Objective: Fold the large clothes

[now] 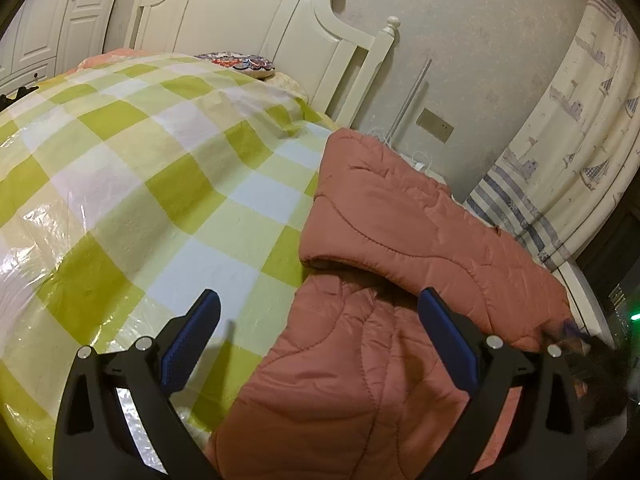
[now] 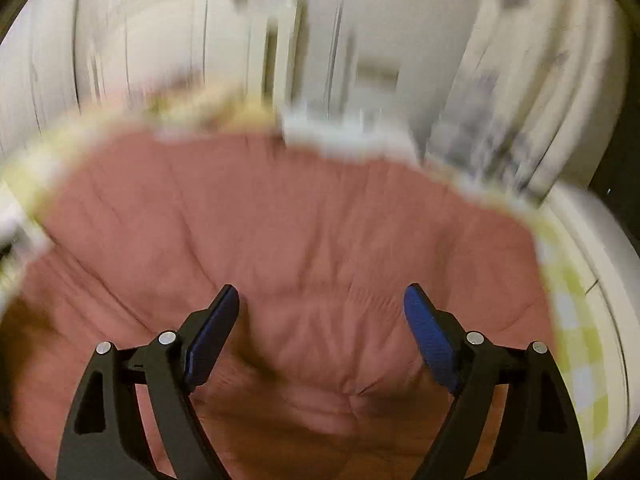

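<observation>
A quilted salmon-pink padded coat (image 1: 400, 280) lies on the right part of a bed, with one thick layer folded over another. My left gripper (image 1: 320, 300) hovers open above the coat's left edge, its blue pads (image 1: 192, 344) spread wide with nothing between them. In the blurred right wrist view the same coat (image 2: 300, 240) fills the frame. My right gripper (image 2: 322, 296) stands open over it, its blue pads (image 2: 430, 340) wide apart and clear of the cloth.
A green-and-white checked cover (image 1: 140, 168) under glossy plastic spreads over the bed to the left. A cream headboard (image 1: 260, 28) stands behind, with a patterned cushion (image 1: 240, 64) before it. A sailboat-print curtain (image 1: 580, 140) hangs at the right, past the bed's edge.
</observation>
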{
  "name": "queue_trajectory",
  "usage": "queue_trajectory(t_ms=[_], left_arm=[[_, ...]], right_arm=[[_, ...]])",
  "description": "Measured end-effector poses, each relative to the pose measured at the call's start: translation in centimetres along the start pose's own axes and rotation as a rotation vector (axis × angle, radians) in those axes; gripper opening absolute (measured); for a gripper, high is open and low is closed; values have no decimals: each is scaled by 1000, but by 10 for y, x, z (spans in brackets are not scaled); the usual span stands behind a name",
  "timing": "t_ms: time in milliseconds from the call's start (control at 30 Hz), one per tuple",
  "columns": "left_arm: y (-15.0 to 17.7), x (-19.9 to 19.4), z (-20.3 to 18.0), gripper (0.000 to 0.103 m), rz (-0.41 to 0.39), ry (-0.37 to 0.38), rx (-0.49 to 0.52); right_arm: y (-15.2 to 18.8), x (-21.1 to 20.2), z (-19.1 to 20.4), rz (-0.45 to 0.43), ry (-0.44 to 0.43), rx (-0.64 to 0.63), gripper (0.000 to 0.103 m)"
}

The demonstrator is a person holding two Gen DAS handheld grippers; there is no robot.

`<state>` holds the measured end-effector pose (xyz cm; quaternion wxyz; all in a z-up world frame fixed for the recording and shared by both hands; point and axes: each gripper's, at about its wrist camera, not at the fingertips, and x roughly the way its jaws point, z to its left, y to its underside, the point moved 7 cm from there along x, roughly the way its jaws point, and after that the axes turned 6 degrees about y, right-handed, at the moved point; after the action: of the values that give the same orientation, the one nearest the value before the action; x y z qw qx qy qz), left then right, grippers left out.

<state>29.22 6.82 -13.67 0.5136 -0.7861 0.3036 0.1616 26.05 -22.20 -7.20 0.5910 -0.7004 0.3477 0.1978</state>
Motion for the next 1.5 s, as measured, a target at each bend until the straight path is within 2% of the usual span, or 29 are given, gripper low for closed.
queue_trajectory(t_ms=[33,100,167,267,300,333,400,467,533,567,667,767,800,833,900,933,1000,1033,1100,1167,1200,1267,1300,1333,1400,1467,1500], left_arm=[[2,2,0,98,19,-14,9],[2,6,-6,98,64,-28,41],[-9,3,-17,98,56,-20,79],[-28,2,-40,98,33,34,110],[-35,7,-53,98,38,73,120],[-39,15,-62,99,59,115,121],[-37,40,-72,99,121,139,127],[-16,82,-73,100,265,75,188],[-8,91,-80,101,254,-17,334],[-8,88,-86,101,267,-12,351],[-28,78,-96,101,241,93,288],[-61,85,-94,101,194,93,223],[-69,97,-92,101,208,93,201],[-70,116,-87,101,255,93,174],[-65,148,-83,101,389,83,134],[-67,156,-85,101,400,54,166],[-74,157,-92,100,409,44,176],[-82,154,-97,100,398,72,145],[-100,150,-100,100,341,102,90],[-111,152,-100,101,301,94,59],[-111,160,-97,101,303,75,46],[-98,189,-87,101,373,21,35],[-95,196,-87,101,377,-2,63],[-95,198,-91,101,339,-44,149],[-90,204,-99,101,351,-121,239],[-93,197,-107,100,337,-138,259],[-96,190,-111,100,302,-113,252]], right_arm=[[7,12,0,39,-21,21,83],[4,6,-11,23,-50,77,85],[7,8,-11,30,-67,83,85],[5,11,-8,29,-55,75,86],[5,14,-6,28,-50,72,86],[5,13,-3,27,-46,70,86],[5,13,-3,25,-47,72,86],[6,13,-3,24,-52,74,86],[7,12,-1,20,-63,70,86],[7,11,-1,20,-58,70,86],[7,12,-2,22,-62,75,87],[8,13,-2,21,-61,74,87],[8,13,-3,22,-65,75,87],[7,13,-3,23,-69,78,87],[8,13,-3,22,-76,82,87],[7,12,-2,19,-81,83,87],[8,12,-3,20,-81,85,87],[8,12,-2,21,-82,86,87],[8,13,-3,24,-84,86,87],[7,13,-3,24,-83,85,87],[7,13,-4,23,-84,84,87],[7,14,-4,23,-89,87,87],[7,14,-3,21,-94,87,87],[6,13,-2,18,-101,86,87],[6,14,-2,19,-103,87,87],[6,15,-3,21,-104,93,87],[6,16,-5,22,-107,96,87]])
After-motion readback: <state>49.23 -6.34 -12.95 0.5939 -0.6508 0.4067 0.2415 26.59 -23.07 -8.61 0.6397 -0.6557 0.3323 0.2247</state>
